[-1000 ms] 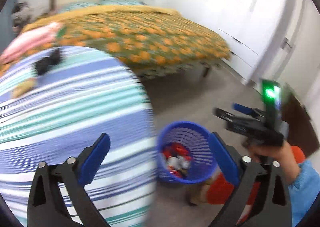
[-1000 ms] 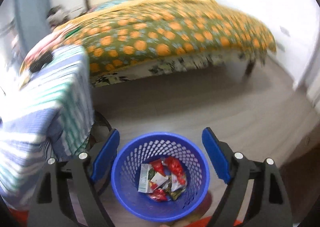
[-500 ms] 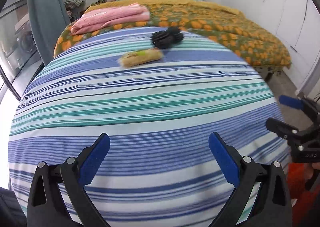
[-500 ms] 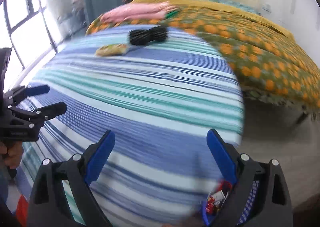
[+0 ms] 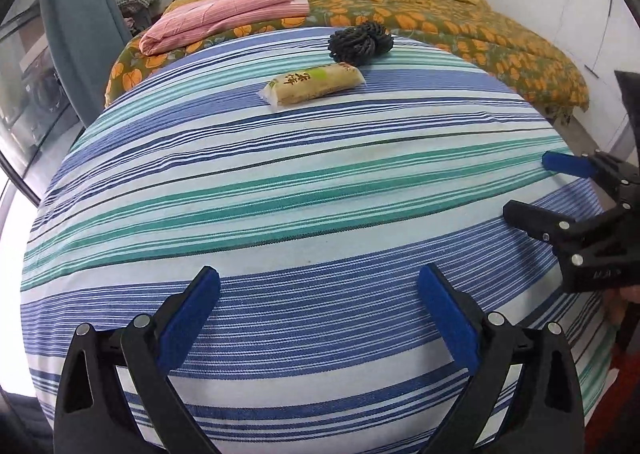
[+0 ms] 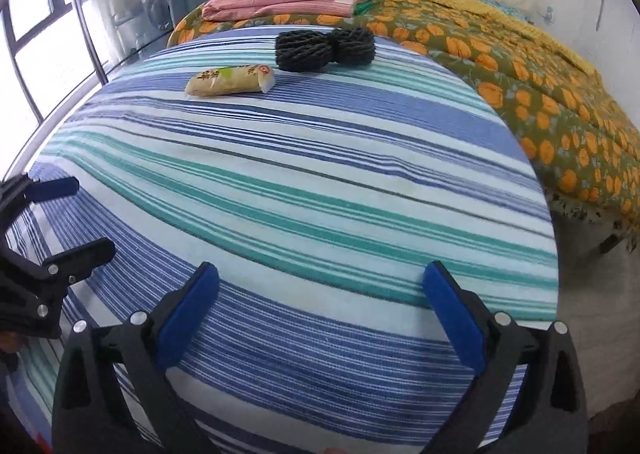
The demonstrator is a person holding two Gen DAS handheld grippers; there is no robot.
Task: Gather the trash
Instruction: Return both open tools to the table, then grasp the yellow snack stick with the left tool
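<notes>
A tan snack wrapper [image 5: 314, 84] [image 6: 230, 80] lies near the far edge of a round table under a blue, teal and white striped cloth [image 5: 304, 190] [image 6: 304, 182]. Just behind it sits a black foam net sleeve [image 5: 360, 42] [image 6: 324, 46]. My left gripper [image 5: 318, 318] hangs over the near edge, open and empty. My right gripper [image 6: 320, 314] does the same from the right side; its jaws are still opening, with nothing between them. Each gripper shows at the edge of the other's view: the right gripper [image 5: 536, 192] and the left gripper [image 6: 86, 218].
A bed with an orange-flowered cover [image 5: 460, 22] [image 6: 540, 86] stands behind the table, with a folded pink cloth [image 5: 224, 18] [image 6: 288, 0] on its near corner. A grey curtain [image 5: 76, 26] and a window [image 6: 36, 38] are on the left. Floor [image 6: 592, 294] shows to the right.
Both grippers swung from the blue trash basket on the floor to the striped table. The basket has left both views, and the right jaws spread wider.
</notes>
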